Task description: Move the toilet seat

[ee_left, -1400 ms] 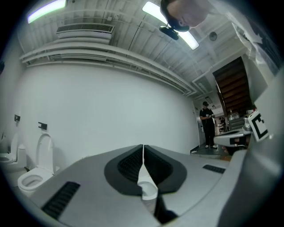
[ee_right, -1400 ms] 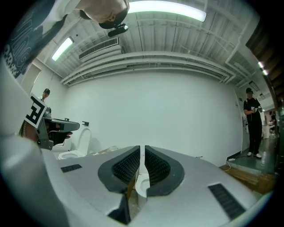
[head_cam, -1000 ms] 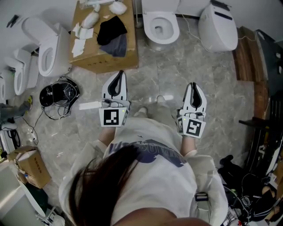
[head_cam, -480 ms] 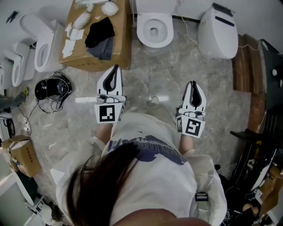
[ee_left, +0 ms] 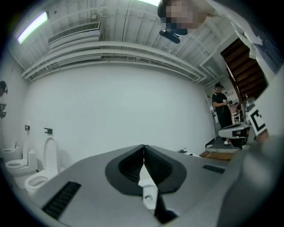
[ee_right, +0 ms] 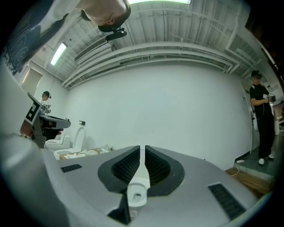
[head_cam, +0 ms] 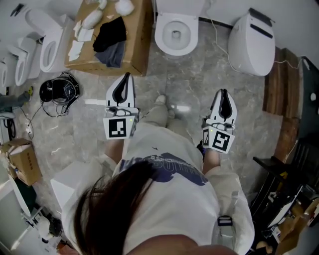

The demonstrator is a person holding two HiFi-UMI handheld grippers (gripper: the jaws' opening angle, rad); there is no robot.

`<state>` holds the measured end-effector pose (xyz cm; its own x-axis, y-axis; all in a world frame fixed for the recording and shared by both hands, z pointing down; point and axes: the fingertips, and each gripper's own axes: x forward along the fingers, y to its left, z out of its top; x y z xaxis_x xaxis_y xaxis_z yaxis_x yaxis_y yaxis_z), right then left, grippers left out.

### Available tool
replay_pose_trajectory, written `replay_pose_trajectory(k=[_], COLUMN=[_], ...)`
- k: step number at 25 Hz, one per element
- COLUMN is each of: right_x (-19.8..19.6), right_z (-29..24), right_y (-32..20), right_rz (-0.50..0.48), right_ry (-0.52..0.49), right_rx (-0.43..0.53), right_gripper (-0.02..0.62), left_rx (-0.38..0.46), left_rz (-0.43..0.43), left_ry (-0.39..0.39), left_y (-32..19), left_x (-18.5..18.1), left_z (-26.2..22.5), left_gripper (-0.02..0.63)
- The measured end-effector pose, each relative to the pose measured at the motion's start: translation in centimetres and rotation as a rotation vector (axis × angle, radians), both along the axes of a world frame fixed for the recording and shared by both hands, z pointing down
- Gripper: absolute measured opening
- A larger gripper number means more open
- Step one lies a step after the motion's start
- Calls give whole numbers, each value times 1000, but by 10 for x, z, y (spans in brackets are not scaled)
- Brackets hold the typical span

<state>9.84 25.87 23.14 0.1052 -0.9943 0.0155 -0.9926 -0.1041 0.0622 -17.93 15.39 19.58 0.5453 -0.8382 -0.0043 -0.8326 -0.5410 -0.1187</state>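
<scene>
1. The toilet seat (head_cam: 163, 40) lies as a white ring around the open bowl of the toilet (head_cam: 178, 10) at the top centre of the head view, on the marble floor (head_cam: 189, 84).
2. The left tool (head_cam: 127, 75) points up-frame, below and left of that seat and well apart from it. Its jaws are pressed together with nothing between them.
3. The right tool (head_cam: 224, 92) is lower and further right, also well apart from the seat. Its jaws stand almost together with a slim slit between, pinching nothing.
4. A closed toilet (head_cam: 251, 42) sits at the upper right, above the right tool.
5. A cardboard box (head_cam: 135, 50) at the upper left, just left of the seat, carries a dark cloth (head_cam: 110, 31).
6. Each tool's cube (head_cam: 119, 128) shows black-and-white square markers. The print on the person's shirt cannot be read.
</scene>
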Motion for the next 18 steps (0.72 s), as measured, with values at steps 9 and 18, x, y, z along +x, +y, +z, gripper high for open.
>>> replay_pose_trajectory(k=[9,18], right_x=[19,28], right_z=[-2,-18], right_y=[-87,-189], right_rz=[0,-8], right_ry=[0,16], right_rx=[8,34], right_gripper=[46,46], left_rx=[33,6], left_rz=[20,24], left_ry=[32,36], left_y=[-94,-188], left_x=[30,50], left_z=[-8,-1], left_gripper=[-3,-3])
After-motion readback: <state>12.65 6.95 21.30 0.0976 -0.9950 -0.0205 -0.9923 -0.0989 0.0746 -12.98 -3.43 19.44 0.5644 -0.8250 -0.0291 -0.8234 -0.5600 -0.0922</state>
